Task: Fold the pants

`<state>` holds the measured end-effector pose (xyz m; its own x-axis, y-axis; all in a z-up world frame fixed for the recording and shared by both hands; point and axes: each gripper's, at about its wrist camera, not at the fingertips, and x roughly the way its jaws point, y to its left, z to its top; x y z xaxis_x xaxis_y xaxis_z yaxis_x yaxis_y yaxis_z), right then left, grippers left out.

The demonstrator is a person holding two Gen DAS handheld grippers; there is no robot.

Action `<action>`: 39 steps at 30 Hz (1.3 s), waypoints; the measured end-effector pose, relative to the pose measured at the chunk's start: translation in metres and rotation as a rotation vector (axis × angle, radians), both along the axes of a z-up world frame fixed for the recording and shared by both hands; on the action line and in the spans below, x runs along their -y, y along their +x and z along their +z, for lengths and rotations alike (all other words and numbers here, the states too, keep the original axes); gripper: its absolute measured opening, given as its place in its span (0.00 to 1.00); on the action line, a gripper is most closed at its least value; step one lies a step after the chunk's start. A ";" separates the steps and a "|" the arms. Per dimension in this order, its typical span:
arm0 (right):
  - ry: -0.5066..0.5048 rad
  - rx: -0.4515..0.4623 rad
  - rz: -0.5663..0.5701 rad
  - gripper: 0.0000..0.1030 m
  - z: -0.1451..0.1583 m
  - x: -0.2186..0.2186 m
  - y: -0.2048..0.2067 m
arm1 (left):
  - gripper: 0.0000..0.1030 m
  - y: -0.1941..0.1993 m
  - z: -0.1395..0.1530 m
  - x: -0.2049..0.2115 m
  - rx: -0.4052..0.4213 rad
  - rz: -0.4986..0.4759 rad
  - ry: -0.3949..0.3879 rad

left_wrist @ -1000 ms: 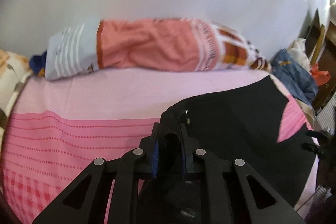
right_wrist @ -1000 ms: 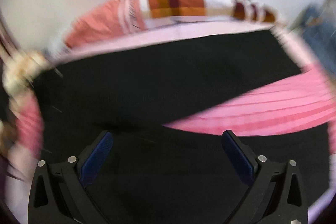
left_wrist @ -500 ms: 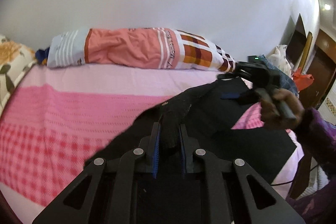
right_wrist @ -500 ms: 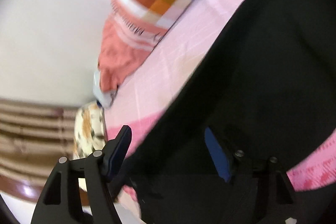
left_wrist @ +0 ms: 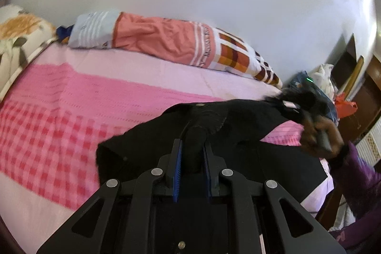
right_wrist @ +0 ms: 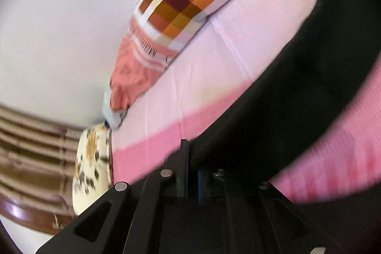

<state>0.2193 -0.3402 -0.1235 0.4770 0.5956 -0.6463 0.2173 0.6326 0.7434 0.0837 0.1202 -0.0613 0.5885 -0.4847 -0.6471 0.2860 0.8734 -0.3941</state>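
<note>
Black pants lie spread on the pink bed, lifted at the waistband. My left gripper is shut on a bunched fold of the waistband near the button. The right gripper shows in the left wrist view, held by a hand at the far corner of the pants. In the right wrist view my right gripper is shut on the edge of the black pants, which stretch up to the right.
A long orange, white and checked bolster pillow lies along the white wall. A floral pillow sits at the left. The pink checked bedsheet covers the bed. Clothes pile and wooden furniture stand at the right.
My right gripper was open over the pants and has closed on their edge. My left gripper kept its hold on the waistband and lifted it.
</note>
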 end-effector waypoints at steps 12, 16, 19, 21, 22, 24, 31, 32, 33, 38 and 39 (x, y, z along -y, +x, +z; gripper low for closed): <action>0.071 -0.194 0.054 0.07 -0.054 -0.024 -0.165 | 0.16 -0.064 -0.036 -0.022 -0.143 0.069 0.033; 0.096 -0.245 0.055 0.07 -0.074 -0.029 -0.182 | 0.16 -0.084 -0.057 -0.027 -0.197 0.093 0.066; 0.098 -0.263 0.074 0.07 -0.079 -0.039 -0.189 | 0.16 -0.093 -0.065 -0.028 -0.214 0.100 0.082; 0.095 -0.259 0.086 0.07 -0.078 -0.042 -0.188 | 0.16 -0.097 -0.066 -0.026 -0.216 0.100 0.116; 0.093 -0.256 0.091 0.07 -0.078 -0.044 -0.188 | 0.18 -0.099 -0.068 -0.025 -0.226 0.103 0.133; 0.111 -0.253 0.099 0.07 -0.080 -0.045 -0.187 | 0.25 -0.102 -0.070 -0.026 -0.245 0.129 0.158; 0.284 -0.165 -0.019 0.27 -0.083 -0.013 -0.186 | 0.49 -0.121 -0.044 -0.048 -0.209 0.306 0.258; 0.277 -0.123 -0.064 0.39 -0.078 0.002 -0.186 | 0.50 -0.124 -0.036 -0.047 -0.183 0.315 0.256; 0.266 -0.095 -0.093 0.43 -0.075 0.012 -0.186 | 0.52 -0.125 -0.027 -0.045 -0.155 0.318 0.262; 0.304 0.001 -0.282 0.46 -0.078 0.085 -0.185 | 0.84 -0.108 0.004 -0.005 -0.053 0.220 0.234; 0.303 0.002 -0.317 0.46 -0.081 0.098 -0.183 | 0.84 -0.104 0.002 0.003 -0.052 0.197 0.214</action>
<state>0.0359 -0.4381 -0.2047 0.6678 0.5823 -0.4637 0.3642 0.2876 0.8858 -0.0200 0.1167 -0.0591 0.6214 -0.2137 -0.7538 0.0869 0.9749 -0.2048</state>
